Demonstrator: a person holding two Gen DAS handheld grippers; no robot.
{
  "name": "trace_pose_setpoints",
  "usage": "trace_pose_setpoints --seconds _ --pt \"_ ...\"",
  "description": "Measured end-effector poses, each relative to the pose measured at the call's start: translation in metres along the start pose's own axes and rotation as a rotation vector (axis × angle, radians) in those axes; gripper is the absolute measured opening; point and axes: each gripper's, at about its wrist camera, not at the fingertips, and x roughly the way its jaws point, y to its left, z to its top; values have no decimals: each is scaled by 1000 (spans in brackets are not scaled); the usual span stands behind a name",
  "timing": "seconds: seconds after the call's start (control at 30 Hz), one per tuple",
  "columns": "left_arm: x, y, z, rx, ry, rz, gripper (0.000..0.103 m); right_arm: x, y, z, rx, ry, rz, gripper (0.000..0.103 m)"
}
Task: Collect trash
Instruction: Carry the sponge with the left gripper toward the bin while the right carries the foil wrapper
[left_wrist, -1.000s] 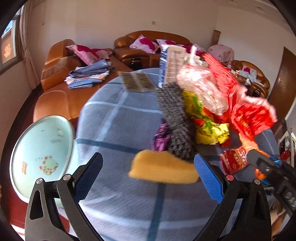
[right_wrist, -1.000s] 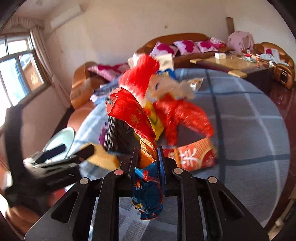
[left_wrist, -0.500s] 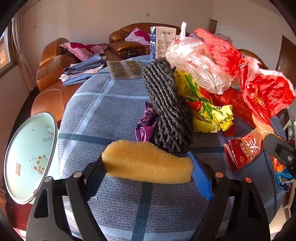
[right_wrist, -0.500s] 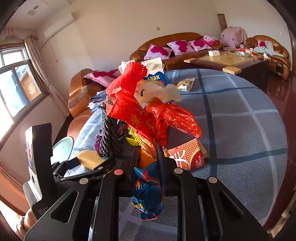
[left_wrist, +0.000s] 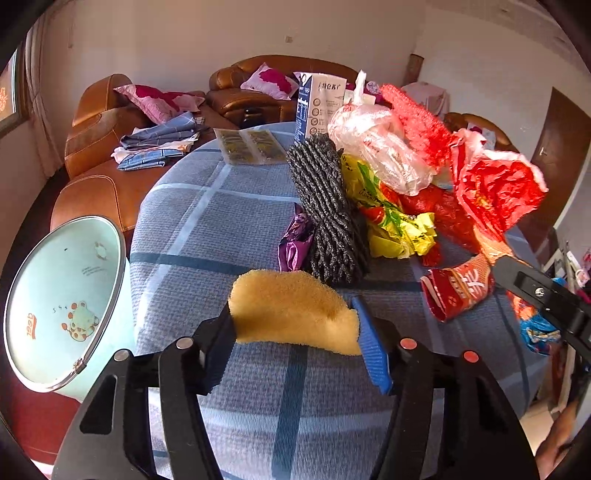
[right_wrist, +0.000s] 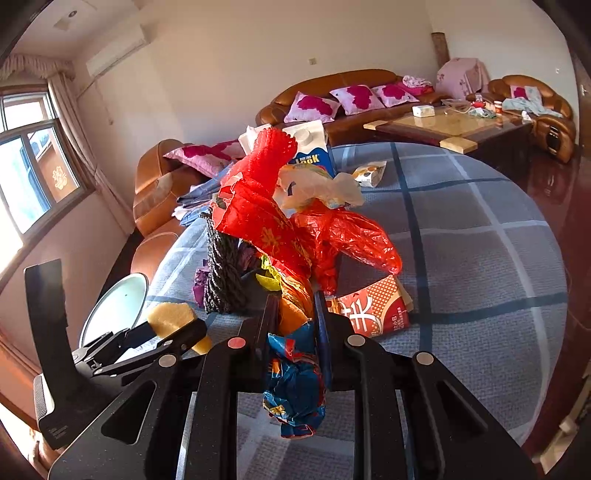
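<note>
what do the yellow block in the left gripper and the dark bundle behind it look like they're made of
Yellow block: looks like foam sponge, matte and porous; it dents where the closing left hand-held gripper pinches it.
Dark bundle: probably foam netting or woven cord, dull grey-black with a ribbed mesh texture; the view leaves it open.

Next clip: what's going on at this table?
A person is collecting trash from a round table with a blue plaid cloth. The left hand-held gripper is closing its jaws around a yellow sponge. The right hand-held gripper is shut on a crumpled red and blue wrapper bundle. A pale green bin stands beside the table.
</note>
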Motion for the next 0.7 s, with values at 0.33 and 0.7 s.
trace_pose_setpoints --seconds 0.33,0.7 --pt "-28 5 4 -13 -52 3 59 -5 13 -2 -23 -7 2 20" --pt "-61 22 12 -30 -116 72 59 -12 36 0 -60 -27 23 20"
